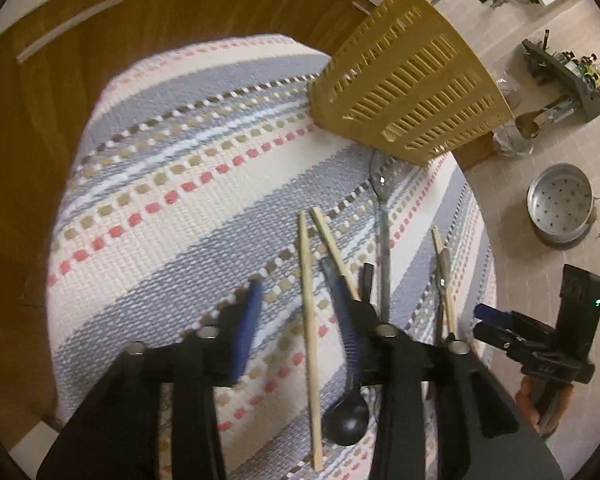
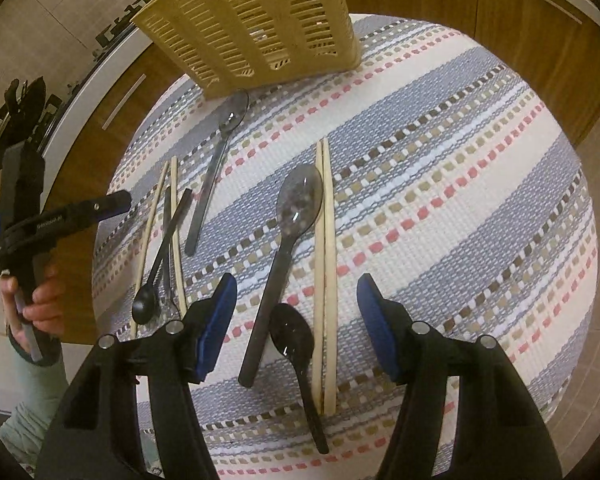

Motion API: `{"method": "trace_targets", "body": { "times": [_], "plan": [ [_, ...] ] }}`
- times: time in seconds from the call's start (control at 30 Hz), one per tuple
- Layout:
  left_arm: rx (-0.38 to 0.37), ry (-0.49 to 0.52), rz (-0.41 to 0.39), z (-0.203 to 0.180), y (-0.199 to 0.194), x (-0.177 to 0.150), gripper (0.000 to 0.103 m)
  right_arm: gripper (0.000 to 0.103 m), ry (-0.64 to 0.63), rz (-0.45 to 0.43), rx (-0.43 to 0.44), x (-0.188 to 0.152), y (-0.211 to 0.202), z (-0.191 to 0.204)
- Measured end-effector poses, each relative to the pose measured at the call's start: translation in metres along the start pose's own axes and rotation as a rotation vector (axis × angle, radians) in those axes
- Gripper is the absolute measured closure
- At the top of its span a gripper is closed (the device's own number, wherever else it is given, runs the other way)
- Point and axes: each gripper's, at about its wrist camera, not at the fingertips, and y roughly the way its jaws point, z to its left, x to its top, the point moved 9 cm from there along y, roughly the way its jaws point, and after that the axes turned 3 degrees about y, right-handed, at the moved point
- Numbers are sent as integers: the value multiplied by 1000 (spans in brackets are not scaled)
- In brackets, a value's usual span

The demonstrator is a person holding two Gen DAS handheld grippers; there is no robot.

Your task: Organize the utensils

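A striped woven mat (image 2: 440, 160) covers a round wooden table. A yellow slotted utensil basket (image 2: 256, 20) stands at its far edge; it also shows in the left wrist view (image 1: 412, 92). On the mat lie black spoons (image 2: 296, 208), wooden chopsticks (image 2: 326, 272) and a grey spoon (image 2: 216, 160). My right gripper (image 2: 296, 320) is open above a black spoon (image 2: 296, 344) and the chopstick pair, holding nothing. My left gripper (image 1: 296, 316) is open over a chopstick (image 1: 310, 320) and a black spoon (image 1: 346, 416). It also shows in the right wrist view (image 2: 112, 204).
The mat hangs over the table's (image 1: 60, 120) edges. A metal steamer pot (image 1: 560, 208) sits on the tiled floor beside the table. A grey rack (image 1: 568, 76) with small items stands farther off. A white counter edge (image 2: 92, 92) runs behind the table.
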Motion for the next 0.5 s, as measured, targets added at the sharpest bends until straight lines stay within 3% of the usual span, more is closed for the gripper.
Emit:
{"method": "trace_targets", "body": {
  "times": [0.13,0.23,0.27,0.33,0.5],
  "plan": [
    [37,69,62,-13,14,2,66,44,-7,3,1,-2,-1,-1],
    [119,150,93,-21,26,4,67,44,-6,9,8,-3,1,-1],
    [139,170,104,-23,28,4,68,44,-6,10,7,-4,2,-2],
    [196,195,108,-22,31,6,83,44,-5,13,8,-4,3,-4],
    [240,236,126,-26,32,5,84,44,-3,15,9,-6,4,-8]
  ]
}}
